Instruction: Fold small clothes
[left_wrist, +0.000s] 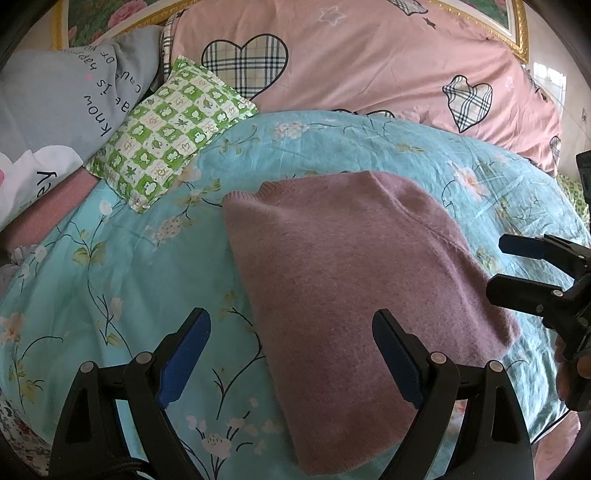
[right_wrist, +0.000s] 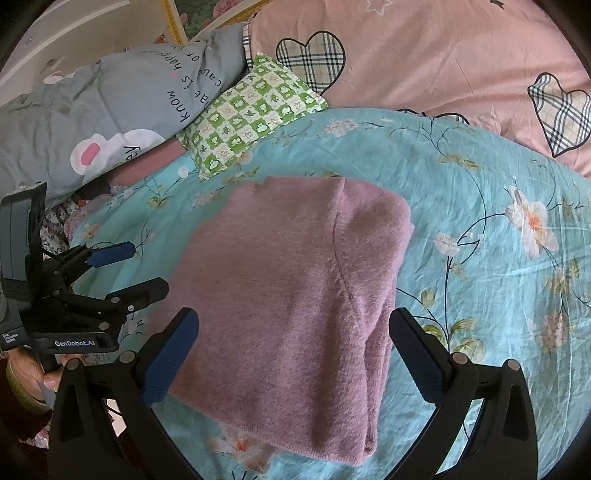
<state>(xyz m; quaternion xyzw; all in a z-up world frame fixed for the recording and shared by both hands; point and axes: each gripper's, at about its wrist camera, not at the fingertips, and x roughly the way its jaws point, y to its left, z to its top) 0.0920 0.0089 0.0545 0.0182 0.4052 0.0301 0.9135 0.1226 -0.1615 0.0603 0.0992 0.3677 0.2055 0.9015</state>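
Your left gripper (left_wrist: 291, 354): jaws apart, holding nothing | your right gripper (right_wrist: 293, 354): also apart, empty | pink sweater (right_wrist: 291, 291): folded, lying flat on the blue floral sheet (right_wrist: 480, 221) between them

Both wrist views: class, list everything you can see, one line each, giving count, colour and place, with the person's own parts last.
sweater: one, mauve knit, folded, centre of bedspread
bedspread: one, turquoise floral, under the sweater
small pillow: one, green and white check, beyond the sweater
grey pillow: one, grey with lettering, far left
quilt: one, pink with plaid hearts, far side
left claw: one, black with blue pads, open, over the sweater's left edge
right claw: one, black with blue pads, open, above the sweater
hand: one, gripping the left handle
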